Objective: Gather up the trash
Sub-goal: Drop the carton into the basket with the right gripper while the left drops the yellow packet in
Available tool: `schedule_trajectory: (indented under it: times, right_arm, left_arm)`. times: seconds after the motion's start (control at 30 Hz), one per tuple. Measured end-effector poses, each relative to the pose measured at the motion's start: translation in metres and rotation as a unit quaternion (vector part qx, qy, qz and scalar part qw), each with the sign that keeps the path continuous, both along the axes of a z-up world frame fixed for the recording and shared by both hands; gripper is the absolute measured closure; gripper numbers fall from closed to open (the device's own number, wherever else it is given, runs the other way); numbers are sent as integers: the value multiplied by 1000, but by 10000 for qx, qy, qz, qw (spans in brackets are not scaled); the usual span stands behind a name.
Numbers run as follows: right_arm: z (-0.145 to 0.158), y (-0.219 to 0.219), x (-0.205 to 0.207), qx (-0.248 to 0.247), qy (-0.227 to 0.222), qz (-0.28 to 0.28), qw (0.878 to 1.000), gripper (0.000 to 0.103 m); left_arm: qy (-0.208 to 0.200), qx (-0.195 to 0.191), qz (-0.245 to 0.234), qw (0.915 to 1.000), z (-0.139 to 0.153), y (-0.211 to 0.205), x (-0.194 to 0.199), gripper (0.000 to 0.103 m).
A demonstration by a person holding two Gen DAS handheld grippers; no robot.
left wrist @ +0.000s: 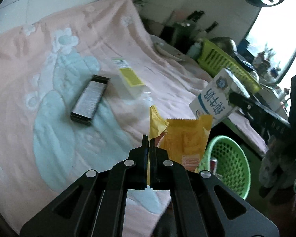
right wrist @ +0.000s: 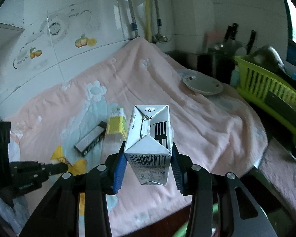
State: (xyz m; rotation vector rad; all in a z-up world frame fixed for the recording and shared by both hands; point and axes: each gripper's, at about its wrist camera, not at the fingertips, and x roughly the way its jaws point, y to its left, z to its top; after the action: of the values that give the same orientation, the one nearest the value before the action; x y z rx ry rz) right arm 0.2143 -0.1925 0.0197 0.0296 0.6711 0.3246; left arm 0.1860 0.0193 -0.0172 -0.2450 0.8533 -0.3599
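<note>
My left gripper (left wrist: 148, 138) is shut on a yellow snack wrapper (left wrist: 185, 138), held above the blanket's edge beside a green mesh basket (left wrist: 232, 167) on the floor. It also shows in the right wrist view (right wrist: 63, 165) with the wrapper (right wrist: 58, 155). My right gripper (right wrist: 149, 154) is shut on a white milk carton (right wrist: 150, 138), held in the air over the blanket. The carton also shows in the left wrist view (left wrist: 217, 96), above the basket. A clear bottle with a yellow label (left wrist: 130, 77) and a dark flat box (left wrist: 89, 97) lie on the pink blanket (left wrist: 49, 59).
A white plate (right wrist: 202, 84) sits on the blanket at the right. A yellow-green dish rack (right wrist: 270, 90) stands further right, with dark pots and knives behind it. A tiled wall (right wrist: 59, 29) is at the back. The basket holds a can (left wrist: 214, 165).
</note>
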Motion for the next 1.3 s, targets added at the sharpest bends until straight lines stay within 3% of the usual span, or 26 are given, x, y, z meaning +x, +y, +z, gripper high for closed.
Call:
schedule_trajectory:
  times: [0.57, 0.97, 1.3]
  right_arm:
    - [-39, -135, -109, -387, 285, -1301, 9903, 62]
    - [-77, -191, -134, -242, 575, -1845, 9809, 61]
    - [-70, -209, -159, -183, 265, -2084, 9775, 39]
  left_arm:
    - [25, -37, -1233, 9924, -3, -130, -36, 103]
    - [264, 193, -1807, 9830, -25, -202, -56, 103]
    - [538, 366, -2113, 9753, -48, -248, -62, 103]
